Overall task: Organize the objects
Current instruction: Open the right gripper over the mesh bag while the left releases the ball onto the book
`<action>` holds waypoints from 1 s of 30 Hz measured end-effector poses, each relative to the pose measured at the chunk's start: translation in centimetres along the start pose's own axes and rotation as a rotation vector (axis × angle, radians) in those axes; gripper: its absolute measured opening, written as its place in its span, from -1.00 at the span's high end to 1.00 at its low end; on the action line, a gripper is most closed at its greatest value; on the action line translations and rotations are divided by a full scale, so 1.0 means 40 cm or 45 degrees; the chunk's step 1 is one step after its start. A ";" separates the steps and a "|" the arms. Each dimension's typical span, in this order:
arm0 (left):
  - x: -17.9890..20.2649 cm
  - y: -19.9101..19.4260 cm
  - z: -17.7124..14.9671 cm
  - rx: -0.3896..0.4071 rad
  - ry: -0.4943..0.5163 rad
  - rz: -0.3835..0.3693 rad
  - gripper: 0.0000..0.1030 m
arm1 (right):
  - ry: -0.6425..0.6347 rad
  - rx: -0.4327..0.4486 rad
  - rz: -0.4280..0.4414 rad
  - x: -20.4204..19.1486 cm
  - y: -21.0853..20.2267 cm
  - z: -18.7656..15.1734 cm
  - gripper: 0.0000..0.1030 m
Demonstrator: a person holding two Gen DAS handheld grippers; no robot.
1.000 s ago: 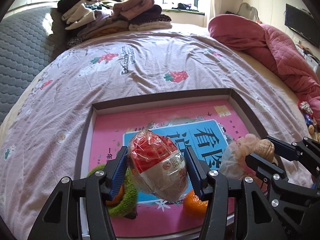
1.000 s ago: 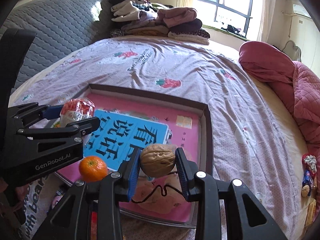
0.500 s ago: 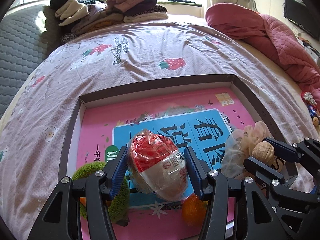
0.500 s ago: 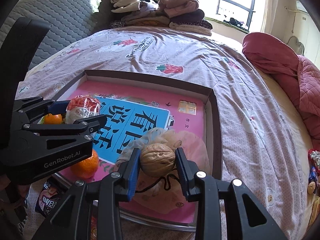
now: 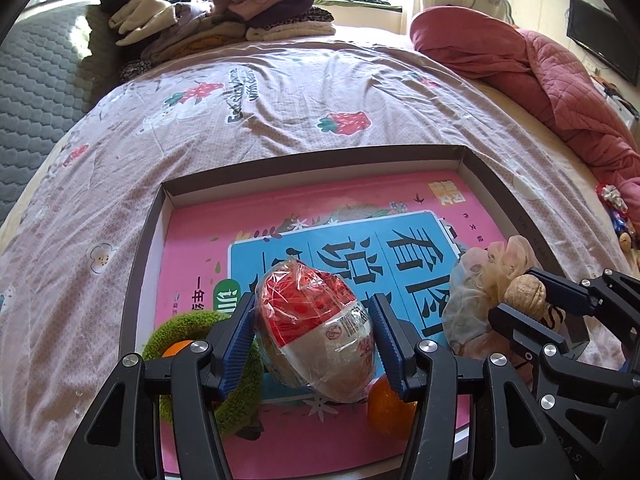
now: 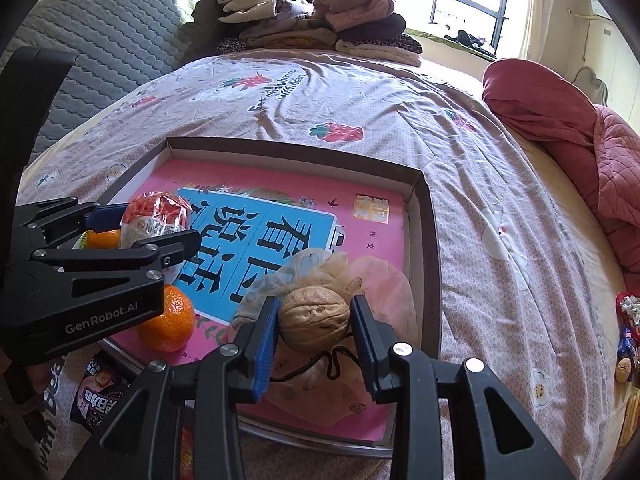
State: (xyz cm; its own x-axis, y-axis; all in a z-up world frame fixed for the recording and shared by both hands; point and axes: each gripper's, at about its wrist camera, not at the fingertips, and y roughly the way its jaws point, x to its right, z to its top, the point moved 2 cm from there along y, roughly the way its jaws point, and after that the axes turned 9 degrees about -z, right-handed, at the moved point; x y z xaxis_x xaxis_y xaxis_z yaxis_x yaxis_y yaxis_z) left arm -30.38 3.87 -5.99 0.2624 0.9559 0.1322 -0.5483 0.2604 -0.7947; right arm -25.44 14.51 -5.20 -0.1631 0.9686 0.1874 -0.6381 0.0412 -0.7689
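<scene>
The left tongs [image 5: 314, 334] clamp a plastic-wrapped red-and-white packet [image 5: 316, 328] between the blue pads, with the jaws set wide around it. The packet hangs above the near left part of a shallow cardboard tray [image 5: 520, 216] that lies on the bed [image 5: 280, 92]. The right tongs [image 6: 314, 322] grip a walnut [image 6: 314, 320] at a narrower setting, above a drawstring fabric pouch [image 6: 360, 276] in the near right part of the tray. A pink-and-blue book [image 6: 280, 216] covers the tray floor. A green fuzzy ring [image 5: 176, 328] lies at the near left corner with an orange fruit inside it. A mandarin [image 6: 172, 318] rests on the book near the front edge. Folded clothes [image 6: 312, 20] are stacked at the far end of the bed.
</scene>
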 end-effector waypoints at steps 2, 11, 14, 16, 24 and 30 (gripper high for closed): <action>-0.001 -0.004 -0.003 -0.005 0.002 0.000 -0.13 | 0.000 -0.002 -0.005 0.001 -0.002 0.001 0.27; -0.002 -0.029 -0.010 -0.001 0.000 -0.006 -0.14 | -0.010 -0.005 -0.032 0.004 -0.018 -0.001 0.10; 0.000 -0.048 -0.011 0.013 0.005 -0.005 -0.14 | -0.008 0.002 -0.036 0.007 -0.028 0.000 0.05; 0.002 -0.061 -0.011 0.023 0.003 -0.004 -0.15 | -0.002 0.004 -0.033 0.009 -0.035 0.002 0.04; 0.009 -0.100 -0.012 0.046 0.003 0.001 -0.25 | 0.006 0.032 -0.038 0.005 -0.069 0.011 0.03; 0.014 -0.135 -0.008 0.074 -0.001 -0.001 -0.33 | 0.007 0.065 -0.034 0.002 -0.103 0.022 -0.07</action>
State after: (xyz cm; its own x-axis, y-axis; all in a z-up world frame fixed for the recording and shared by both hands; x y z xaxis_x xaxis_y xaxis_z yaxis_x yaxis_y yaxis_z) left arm -27.03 2.96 -1.81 0.2621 0.9558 0.1331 -0.5937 0.2684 -0.7586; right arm -23.48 14.22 -1.46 -0.1413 0.9687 0.2041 -0.6798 0.0550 -0.7314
